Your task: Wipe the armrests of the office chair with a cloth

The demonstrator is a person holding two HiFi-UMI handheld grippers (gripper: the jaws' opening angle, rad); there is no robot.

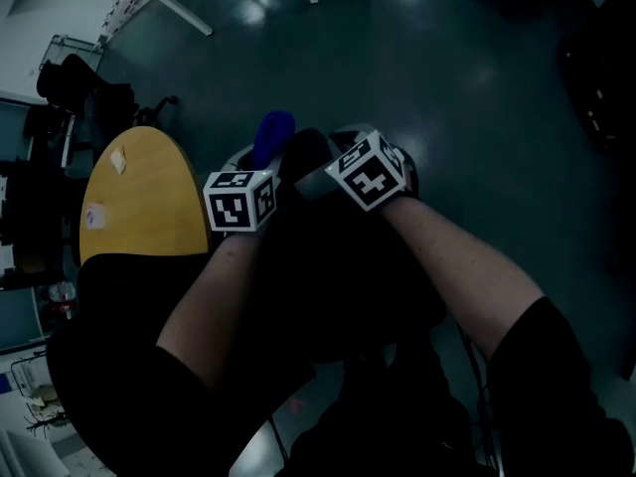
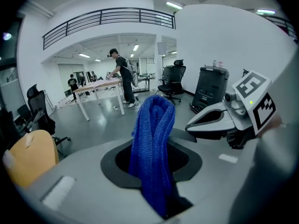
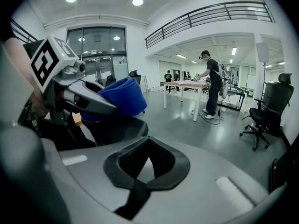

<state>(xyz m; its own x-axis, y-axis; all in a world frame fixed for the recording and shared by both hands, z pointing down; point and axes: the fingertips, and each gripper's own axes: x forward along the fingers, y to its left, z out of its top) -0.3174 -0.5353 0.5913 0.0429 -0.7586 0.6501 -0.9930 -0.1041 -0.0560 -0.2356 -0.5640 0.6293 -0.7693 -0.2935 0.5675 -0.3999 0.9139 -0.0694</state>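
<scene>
Well, the left tongs (image 2: 156, 164) are clamping the cloth (image 2: 152, 134), which is standing up from between the pads as a folded blue roll pointing toward 12 o'clock. The right tongs (image 3: 145, 164) are sitting drawn together, pads meeting with only a sliver of light between them, and are gripping nothing. In the head view they are hovering just beside the left pair, at its 3 o'clock.

The cloth is looking like a loose knit: light, soft and floppy, likely to sag or slip if pinched at an edge. I am judging a bite across the folded middle, as now, the safer hold, leaving a free fold to drag over an armrest.

Outward, a yellow counter (image 1: 134, 202) is showing at 9 o'clock above a dark floor (image 1: 457, 87). The head view is running very dark, so whatever is lying under the forearms (image 1: 447, 256) at 6 o'clock is merging into black, and no armrest is showing. An office chair (image 3: 268, 108) is standing well apart; whether it is the one meant, I cannot tell.
</scene>
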